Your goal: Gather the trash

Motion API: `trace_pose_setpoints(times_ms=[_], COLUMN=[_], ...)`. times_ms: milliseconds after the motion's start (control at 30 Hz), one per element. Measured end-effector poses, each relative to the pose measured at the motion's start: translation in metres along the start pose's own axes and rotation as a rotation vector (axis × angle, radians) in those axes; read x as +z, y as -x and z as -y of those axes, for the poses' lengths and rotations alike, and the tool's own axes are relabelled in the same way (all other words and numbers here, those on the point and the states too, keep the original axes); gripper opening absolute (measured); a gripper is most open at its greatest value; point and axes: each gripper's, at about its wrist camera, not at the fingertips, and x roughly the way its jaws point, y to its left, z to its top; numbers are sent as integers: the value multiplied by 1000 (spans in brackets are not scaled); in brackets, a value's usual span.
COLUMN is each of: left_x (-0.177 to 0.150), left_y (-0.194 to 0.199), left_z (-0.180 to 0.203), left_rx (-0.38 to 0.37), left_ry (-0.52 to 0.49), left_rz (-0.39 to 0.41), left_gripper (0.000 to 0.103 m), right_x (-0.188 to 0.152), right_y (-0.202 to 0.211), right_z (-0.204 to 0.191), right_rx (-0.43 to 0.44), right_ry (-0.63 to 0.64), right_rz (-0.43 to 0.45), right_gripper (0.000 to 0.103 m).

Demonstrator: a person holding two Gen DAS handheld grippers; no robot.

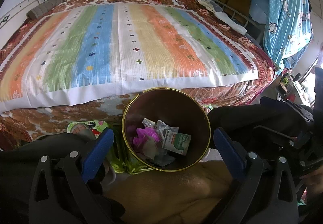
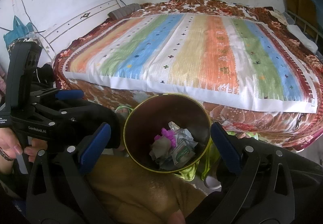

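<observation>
Trash (image 1: 161,139) in the bin (image 1: 129,115) looks light, crumpled, best pinched by folds; left hand-held gripper (image 1: 161,149) and right hand-held gripper (image 2: 161,145) both gape empty.

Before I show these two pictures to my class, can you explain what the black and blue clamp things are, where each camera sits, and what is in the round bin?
No robot here: a person holds a hand-held gripper in each hand, with a fisheye camera looking along its blue-padded fingers. One picture is from the left hand-held gripper, the other from the right hand-held gripper. Both are open and hold nothing. Between them stands a dark round bin with a gold rim, holding a pink crumpled wrapper, a green and white carton and crumpled scraps. Behind lies a bed with a striped cover.
</observation>
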Motion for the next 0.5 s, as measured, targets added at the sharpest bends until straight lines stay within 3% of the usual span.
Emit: trace_pose_setpoints(times_ms=[500], left_x=[1], left_y=[0], left_z=[-1], left_rx=[0], left_ry=[1], left_rz=[-1], left_gripper=[97], right_x=[-2], right_y=[-1], right_z=[-2], right_rx=[2], right_ry=[-1], right_rz=[-4], right_gripper=[94])
